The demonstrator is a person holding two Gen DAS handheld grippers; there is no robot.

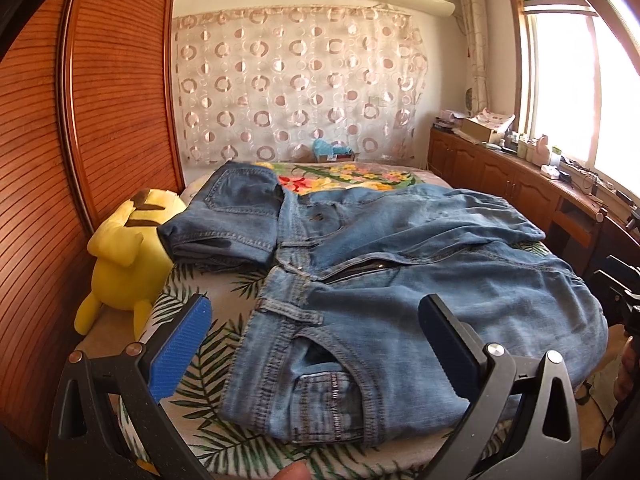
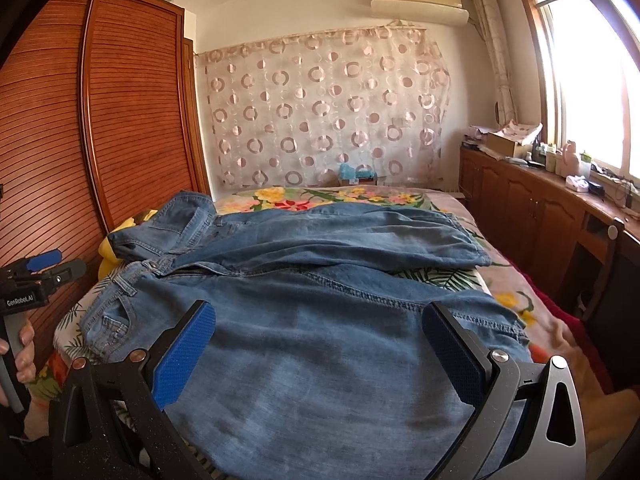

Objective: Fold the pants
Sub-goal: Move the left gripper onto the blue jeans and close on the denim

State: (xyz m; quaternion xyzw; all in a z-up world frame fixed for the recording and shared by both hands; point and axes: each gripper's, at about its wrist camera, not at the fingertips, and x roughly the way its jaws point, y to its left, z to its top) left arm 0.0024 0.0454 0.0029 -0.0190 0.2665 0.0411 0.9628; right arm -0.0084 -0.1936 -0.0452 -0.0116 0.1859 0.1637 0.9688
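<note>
jeans [image 1: 400, 292]: light denim pair lying spread across the bed [image 1: 224, 292], waistband toward the wardrobe side, fly unzipped, legs running off to the window side so there's room to fold

left tongs [image 1: 316, 340]: wide apart, nothing in them, over the waistband corner, probably the pick-up spot

right tongs [image 2: 320, 344]: also apart and empty, over the near leg

folded jeans [image 1: 228, 220]: darker pair parked behind, beside the yellow plush toy [image 1: 124, 256], looks finished

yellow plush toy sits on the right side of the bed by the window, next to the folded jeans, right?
Not quite. The yellow plush toy sits on the left side of the bed, against the wooden wardrobe, not by the window. It is next to the folded jeans, as the left wrist view shows.
</note>
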